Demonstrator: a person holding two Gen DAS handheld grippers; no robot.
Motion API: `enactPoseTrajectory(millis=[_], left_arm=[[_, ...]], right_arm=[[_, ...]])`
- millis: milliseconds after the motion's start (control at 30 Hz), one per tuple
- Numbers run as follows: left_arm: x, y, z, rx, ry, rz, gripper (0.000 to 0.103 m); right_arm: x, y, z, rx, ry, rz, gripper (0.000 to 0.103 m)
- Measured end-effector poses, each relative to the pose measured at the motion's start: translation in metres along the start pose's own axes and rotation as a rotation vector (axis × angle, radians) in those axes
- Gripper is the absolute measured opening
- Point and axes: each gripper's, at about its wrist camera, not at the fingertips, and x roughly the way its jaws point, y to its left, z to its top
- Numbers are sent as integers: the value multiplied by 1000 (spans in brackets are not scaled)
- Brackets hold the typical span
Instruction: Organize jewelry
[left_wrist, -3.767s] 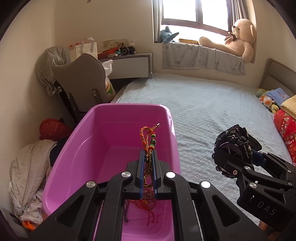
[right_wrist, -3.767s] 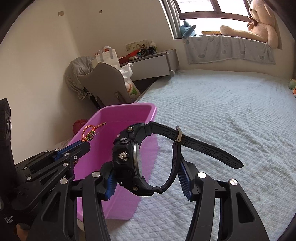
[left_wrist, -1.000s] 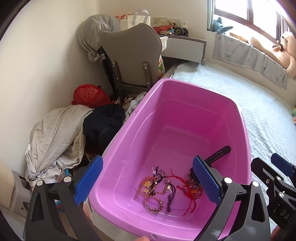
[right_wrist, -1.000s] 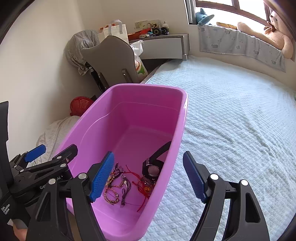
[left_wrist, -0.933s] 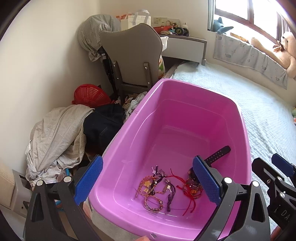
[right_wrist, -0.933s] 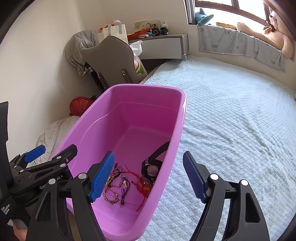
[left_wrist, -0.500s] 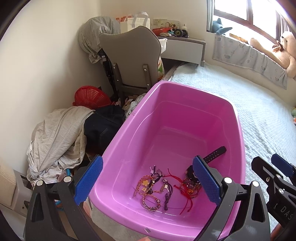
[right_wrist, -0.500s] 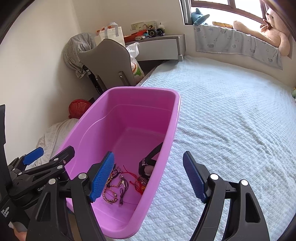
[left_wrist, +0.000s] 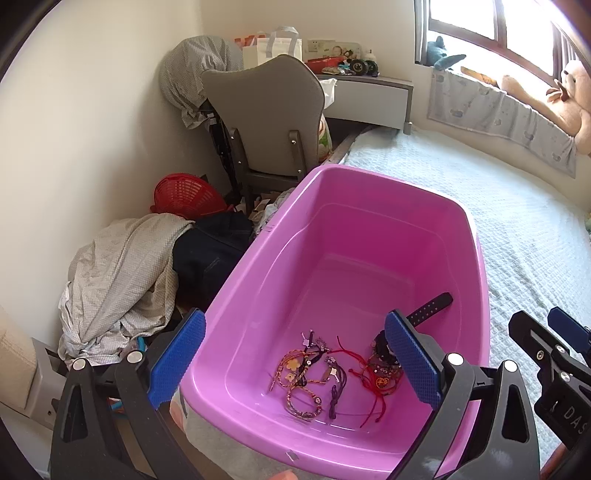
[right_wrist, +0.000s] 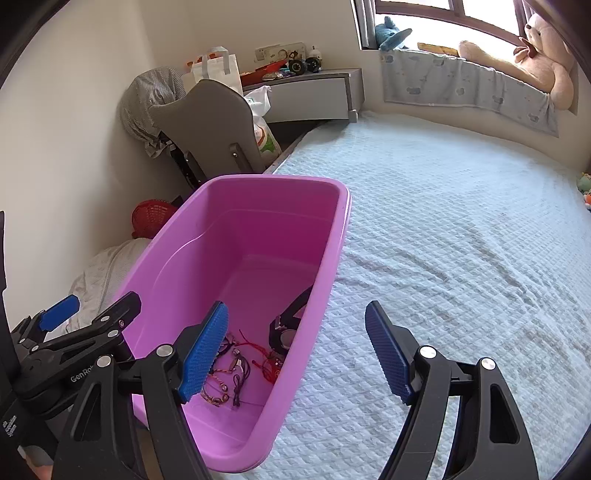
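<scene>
At the bottom of the pink tub (left_wrist: 258, 280), your bracelets (left_wrist: 306, 373) lie in a loose tangle, the black watch (left_wrist: 384, 347) just beside them against the right wall. Your left gripper (left_wrist: 295, 365) hangs above the tub's near end, jaws wide and empty. Your right gripper (right_wrist: 295, 354) straddles the tub's rim, jaws likewise spread, over the pale quilted bed (right_wrist: 461, 240).

A grey chair (left_wrist: 264, 122) (clothes draped behind) stands beside the quilted bed (right_wrist: 461, 240).
</scene>
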Motion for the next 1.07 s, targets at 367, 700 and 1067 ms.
enactPoseTrajectory(millis=[367, 700, 1067], left_arm=[[6, 1, 0, -10, 17, 7, 96], [6, -2, -3, 5, 11, -7, 96], [11, -2, -2, -6, 37, -4, 96]], right_arm=[[2, 1, -1, -1, 9, -3, 73], [7, 1, -1, 3, 17, -5, 73], [10, 1, -3, 4, 24, -3, 73]])
